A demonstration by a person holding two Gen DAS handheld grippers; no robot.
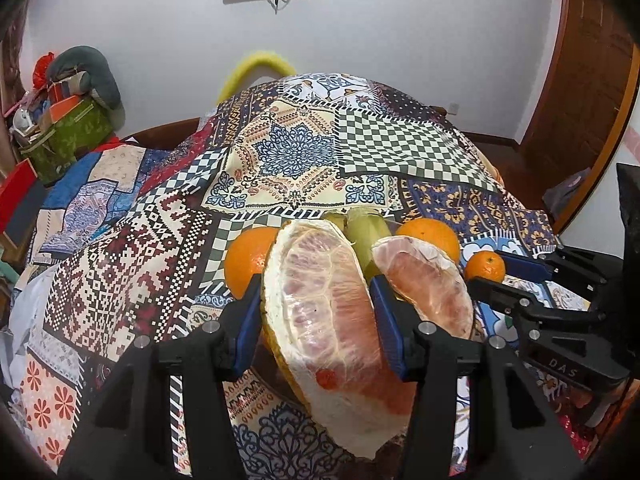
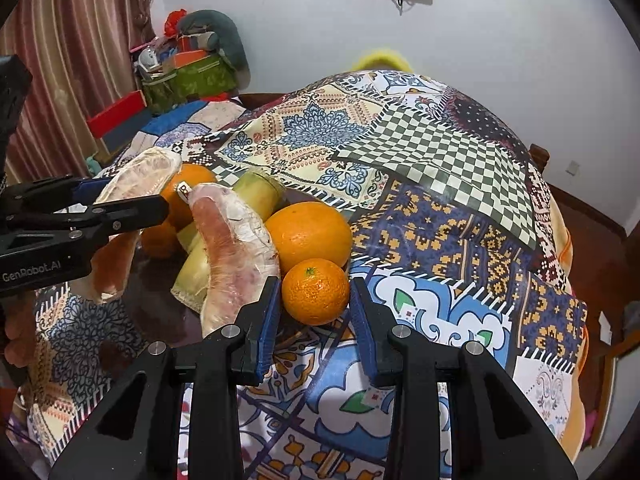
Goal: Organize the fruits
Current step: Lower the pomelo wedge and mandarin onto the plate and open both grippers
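**Pomelo wedge in hand; mandarin pending**

We found the left gripper clamped on a pomelo wedge over the tablecloth. The right gripper stood unclenched around the mandarin, apparently not gripping. Beyond lay the oranges. Next, we judged, closing gently.

Even, soft indoor light, fairly bright on the white wall. Both views bow strongly, with black vignetted corners. The centre is sharp; shadows are faint, glare slight.
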